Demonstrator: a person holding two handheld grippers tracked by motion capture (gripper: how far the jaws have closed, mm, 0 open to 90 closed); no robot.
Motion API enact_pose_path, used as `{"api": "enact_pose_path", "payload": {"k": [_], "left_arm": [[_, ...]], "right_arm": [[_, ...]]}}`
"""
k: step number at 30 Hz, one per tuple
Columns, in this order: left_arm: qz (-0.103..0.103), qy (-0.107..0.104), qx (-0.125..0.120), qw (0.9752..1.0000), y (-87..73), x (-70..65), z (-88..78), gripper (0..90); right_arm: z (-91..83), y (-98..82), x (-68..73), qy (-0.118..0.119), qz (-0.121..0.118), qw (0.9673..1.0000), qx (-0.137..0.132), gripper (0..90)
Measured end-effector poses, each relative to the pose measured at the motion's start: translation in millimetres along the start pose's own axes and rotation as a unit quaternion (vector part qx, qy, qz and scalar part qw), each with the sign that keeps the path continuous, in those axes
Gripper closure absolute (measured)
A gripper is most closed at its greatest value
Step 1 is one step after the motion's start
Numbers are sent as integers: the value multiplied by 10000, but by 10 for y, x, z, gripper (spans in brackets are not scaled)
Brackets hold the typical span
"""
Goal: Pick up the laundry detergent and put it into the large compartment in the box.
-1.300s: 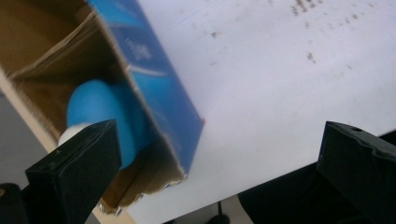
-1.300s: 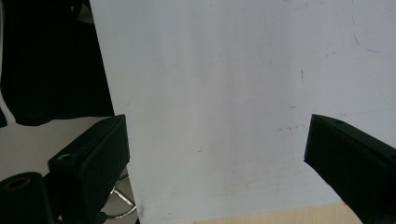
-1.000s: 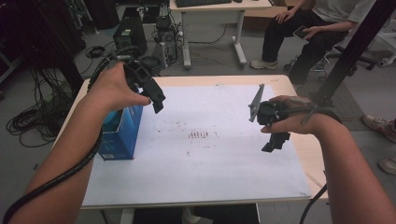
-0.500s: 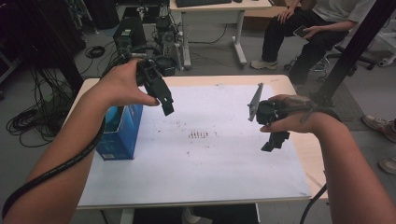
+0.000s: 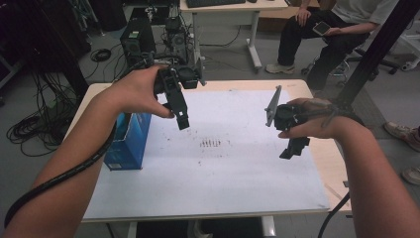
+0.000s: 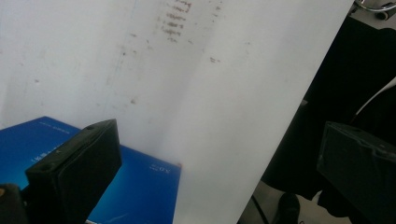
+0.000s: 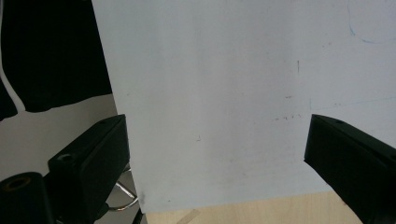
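Approach stage — both grippers held above the desk, nothing picked up.

The left gripper (image 5: 182,121) hangs over the white sheet (image 5: 218,168) that covers the light wooden desk (image 5: 324,163), just right of the blue rectangular cardboard box (image 5: 126,144) standing near the desk's left edge; its jaws are spread wide and empty, and in the left gripper view the box (image 6: 140,186) lies under the near jaw. That box looks to be the thing in hand — the next move calls for turning the left wrist back toward it and lowering until the jaws straddle one edge. The left hand (image 5: 136,91) grips from above, forearm raised, jaws tipped down and to the right. The right gripper (image 5: 292,148) is poised near the desk's right edge, jaws also parted and empty, wrist level.
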State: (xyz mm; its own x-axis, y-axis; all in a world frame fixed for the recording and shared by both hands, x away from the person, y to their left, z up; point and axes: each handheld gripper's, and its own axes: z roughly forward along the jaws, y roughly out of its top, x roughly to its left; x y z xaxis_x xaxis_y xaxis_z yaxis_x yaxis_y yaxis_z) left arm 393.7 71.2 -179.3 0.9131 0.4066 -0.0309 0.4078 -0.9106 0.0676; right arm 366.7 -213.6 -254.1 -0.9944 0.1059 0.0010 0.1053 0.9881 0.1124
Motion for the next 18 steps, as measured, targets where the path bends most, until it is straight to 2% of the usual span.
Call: {"api": "enact_pose_path", "payload": {"k": [5,14,18], "left_arm": [[35,3,-55,10000,-1,-40,0,2],[20,-14,-103,9999,-17,-66,-16,2],[-4,-17,-115,9999,-23,-66,-15,2]], "right_arm": [[6,-29,-18,17,35,10000,25,64],[19,9,-49,16,-78,10000,16,64],[14,20,-44,31,-57,10000,12,64]]}}
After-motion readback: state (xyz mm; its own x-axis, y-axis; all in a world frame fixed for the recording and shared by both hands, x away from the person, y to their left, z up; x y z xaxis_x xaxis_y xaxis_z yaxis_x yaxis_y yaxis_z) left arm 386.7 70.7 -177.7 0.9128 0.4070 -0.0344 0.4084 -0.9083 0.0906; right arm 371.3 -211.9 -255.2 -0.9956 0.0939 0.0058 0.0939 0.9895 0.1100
